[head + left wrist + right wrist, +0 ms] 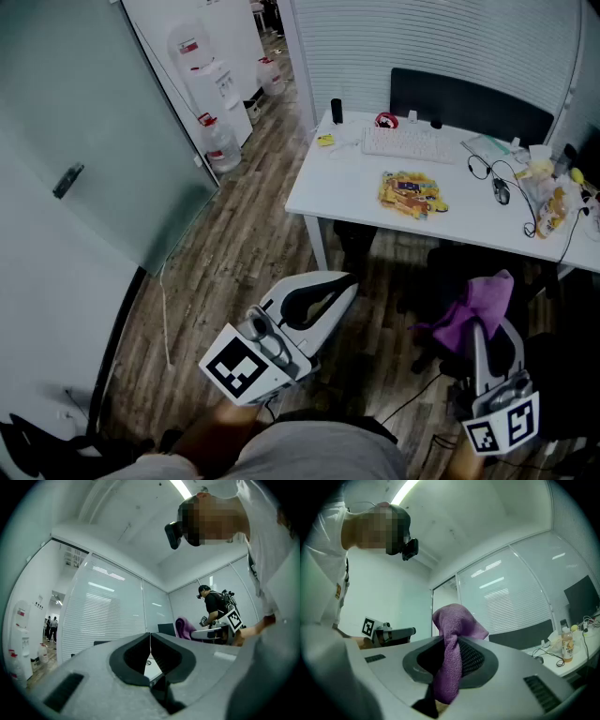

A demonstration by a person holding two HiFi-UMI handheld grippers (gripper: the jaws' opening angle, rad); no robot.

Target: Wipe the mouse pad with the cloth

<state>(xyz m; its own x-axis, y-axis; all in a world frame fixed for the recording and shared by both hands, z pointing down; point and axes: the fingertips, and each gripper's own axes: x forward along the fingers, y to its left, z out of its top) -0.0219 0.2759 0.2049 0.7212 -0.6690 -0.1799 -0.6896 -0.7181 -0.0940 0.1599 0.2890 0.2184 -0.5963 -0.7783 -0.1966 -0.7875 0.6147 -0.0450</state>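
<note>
The cloth (452,625) is purple and fuzzy. It is bunched into a twisted wad whose top puffs out above the right claw (452,641) while a tail hangs down between the jaws. That claw is pinched tight on its middle. From above, the cloth (473,305) sits low on the person's right, over the wooden floor (234,244) and well short of the white tabletop (356,183).

The left claw (150,638) is pressed together, its dark pads meeting in a thin line with nothing between them. It is held close in front of the person's waist, its tip (349,281) angled toward the tabletop and its marker cube nearest the body. The right claw (494,342) points the same way.

On the tabletop lie a keyboard (408,143), a yellow snack packet (412,192) and a mouse (502,192) among cables.
</note>
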